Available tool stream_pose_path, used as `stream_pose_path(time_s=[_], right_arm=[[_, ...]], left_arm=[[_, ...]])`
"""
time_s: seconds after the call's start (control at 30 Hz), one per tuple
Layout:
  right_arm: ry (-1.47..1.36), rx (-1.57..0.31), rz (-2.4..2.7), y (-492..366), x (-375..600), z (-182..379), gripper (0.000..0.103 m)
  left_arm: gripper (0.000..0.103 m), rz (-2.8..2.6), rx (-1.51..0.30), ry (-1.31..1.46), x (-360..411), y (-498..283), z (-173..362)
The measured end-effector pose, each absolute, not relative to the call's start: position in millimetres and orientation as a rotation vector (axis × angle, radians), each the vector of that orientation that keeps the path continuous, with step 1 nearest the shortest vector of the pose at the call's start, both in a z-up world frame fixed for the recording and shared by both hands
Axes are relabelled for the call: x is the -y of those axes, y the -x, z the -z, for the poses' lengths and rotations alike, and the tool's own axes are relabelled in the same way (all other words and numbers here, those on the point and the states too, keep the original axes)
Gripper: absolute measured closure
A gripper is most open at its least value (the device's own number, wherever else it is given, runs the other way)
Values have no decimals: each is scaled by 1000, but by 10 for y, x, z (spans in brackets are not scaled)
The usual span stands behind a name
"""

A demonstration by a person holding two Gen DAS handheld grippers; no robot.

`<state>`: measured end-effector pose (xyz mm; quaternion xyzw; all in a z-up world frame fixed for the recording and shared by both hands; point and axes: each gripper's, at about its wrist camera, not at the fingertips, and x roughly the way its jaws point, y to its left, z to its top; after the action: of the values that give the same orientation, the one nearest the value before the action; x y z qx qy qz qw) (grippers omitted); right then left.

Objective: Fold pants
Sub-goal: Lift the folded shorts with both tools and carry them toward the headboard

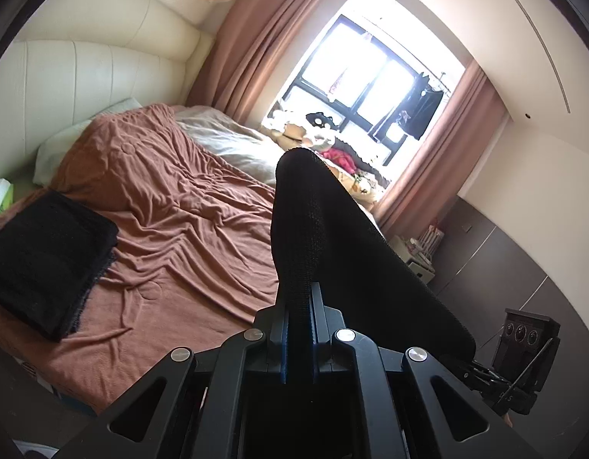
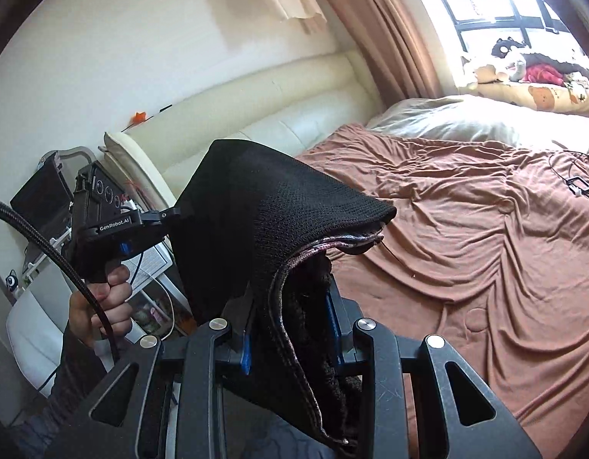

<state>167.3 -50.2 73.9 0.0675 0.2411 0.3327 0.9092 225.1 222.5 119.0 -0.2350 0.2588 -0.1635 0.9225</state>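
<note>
Left hand-held gripper (image 1: 297,306): its two fingers are pressed together on a thin fold of the black pants (image 1: 332,237); in the right wrist view it shows at the left (image 2: 176,212), where a hand (image 2: 103,302) holds its grip and a black cable runs past that hand.
Right hand-held gripper (image 2: 290,306): its fingers are clamped on a thicker bunch of the pants (image 2: 256,210), with the waistband edge and its pinkish inner lining hanging between them.
Pants: black knit cloth, held up in the air between both grippers, above the near edge of the bed, not lying on it.
Bed (image 1: 172,206): covered with a wrinkled brown blanket; a cream padded headboard (image 1: 84,76) stands behind it.
Folded clothes (image 1: 42,256): a black stack lies on the blanket at the left, well apart from the held pants.
Window (image 1: 371,76): bright, with pink curtains at both sides and soft toys on the sill.
</note>
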Motion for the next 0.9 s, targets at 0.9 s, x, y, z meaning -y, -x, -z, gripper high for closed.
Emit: stream_pose_path(time_s=[0.9], right_arm=[[-43, -535, -845, -2677, -1279, -360, 77]], left_arm=[[95, 82, -434, 496, -4175, -2113, -1122]])
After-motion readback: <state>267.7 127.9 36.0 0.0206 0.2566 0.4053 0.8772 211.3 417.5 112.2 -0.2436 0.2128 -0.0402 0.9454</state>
